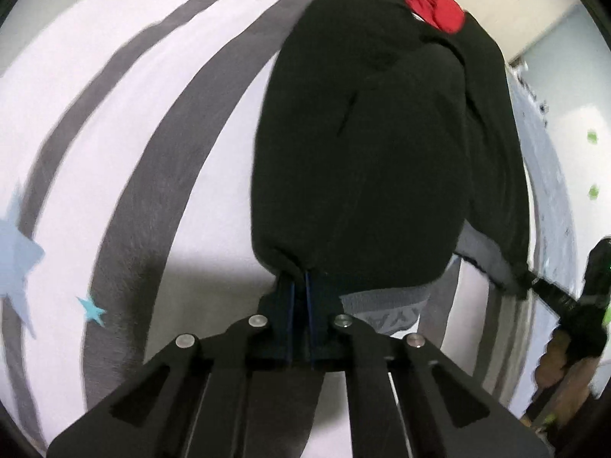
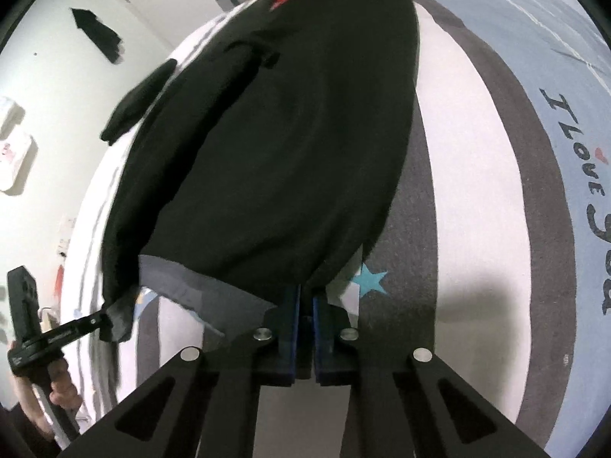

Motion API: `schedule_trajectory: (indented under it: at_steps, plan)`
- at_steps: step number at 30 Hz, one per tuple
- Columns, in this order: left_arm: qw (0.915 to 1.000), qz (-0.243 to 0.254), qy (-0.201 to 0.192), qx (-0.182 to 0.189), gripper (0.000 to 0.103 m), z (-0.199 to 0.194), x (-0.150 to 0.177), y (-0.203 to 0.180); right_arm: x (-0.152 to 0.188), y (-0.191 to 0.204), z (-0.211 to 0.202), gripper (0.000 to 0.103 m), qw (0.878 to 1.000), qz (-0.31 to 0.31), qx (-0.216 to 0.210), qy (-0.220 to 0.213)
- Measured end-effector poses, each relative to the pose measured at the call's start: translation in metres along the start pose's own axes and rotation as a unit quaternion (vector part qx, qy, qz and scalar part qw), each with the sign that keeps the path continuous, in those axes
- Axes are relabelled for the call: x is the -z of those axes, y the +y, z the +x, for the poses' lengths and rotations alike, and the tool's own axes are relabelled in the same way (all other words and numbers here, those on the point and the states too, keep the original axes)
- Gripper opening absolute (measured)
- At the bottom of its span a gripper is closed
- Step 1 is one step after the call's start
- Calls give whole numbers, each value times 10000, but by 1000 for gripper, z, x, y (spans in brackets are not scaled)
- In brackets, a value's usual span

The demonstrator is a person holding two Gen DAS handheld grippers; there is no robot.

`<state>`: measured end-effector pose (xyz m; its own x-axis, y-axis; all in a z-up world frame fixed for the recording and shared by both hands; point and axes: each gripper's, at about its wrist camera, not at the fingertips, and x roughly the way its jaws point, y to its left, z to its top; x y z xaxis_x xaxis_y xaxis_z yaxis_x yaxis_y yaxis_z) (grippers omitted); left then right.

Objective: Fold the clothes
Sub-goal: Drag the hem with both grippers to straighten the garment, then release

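Observation:
A black sweatshirt (image 1: 374, 145) with a grey inner lining is held up by its hem over a bed. My left gripper (image 1: 299, 286) is shut on one corner of the hem. My right gripper (image 2: 305, 297) is shut on the other corner; it also shows in the left wrist view (image 1: 534, 286) at the right, pinching the hem. The sweatshirt (image 2: 275, 133) drapes away from me onto the bedspread, one sleeve (image 2: 137, 99) hanging to the left. My left gripper shows in the right wrist view (image 2: 110, 320), pinching cloth.
The bed has a white spread with grey stripes (image 1: 152, 175) and blue stars (image 1: 91, 311); a grey band reads "I Love You" (image 2: 584, 198). A red garment (image 1: 435, 7) lies at the far end of the sweatshirt. White walls and a door stand beyond.

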<state>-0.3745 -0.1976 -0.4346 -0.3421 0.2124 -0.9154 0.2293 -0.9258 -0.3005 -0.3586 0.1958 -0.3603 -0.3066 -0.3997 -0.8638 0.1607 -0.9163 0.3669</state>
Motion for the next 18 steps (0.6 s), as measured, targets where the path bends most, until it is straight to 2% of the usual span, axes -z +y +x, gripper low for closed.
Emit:
schedule_trajectory:
  at_steps: [4, 8, 11, 14, 18]
  plan:
    - [9996, 243, -95, -83, 3, -33, -1, -2, 5, -8, -34, 4, 9998, -88, -132, -107]
    - [9985, 409, -222, -298, 3, -76, -1, 5, 9, -16, -73, 4, 9992, -380, -94, -125]
    - [9973, 604, -173, -375, 3, -94, 0, 9, 17, -34, -100, 3, 9989, -474, -15, -9]
    - [9943, 975, -45, -438, 3, -109, 3, 7, 30, -48, -118, 3, 9975, -663, 55, 243]
    - [9899, 1265, 334, -553, 3, -129, 42, 7, 51, -51, -134, 3, 9943, -875, 60, 611]
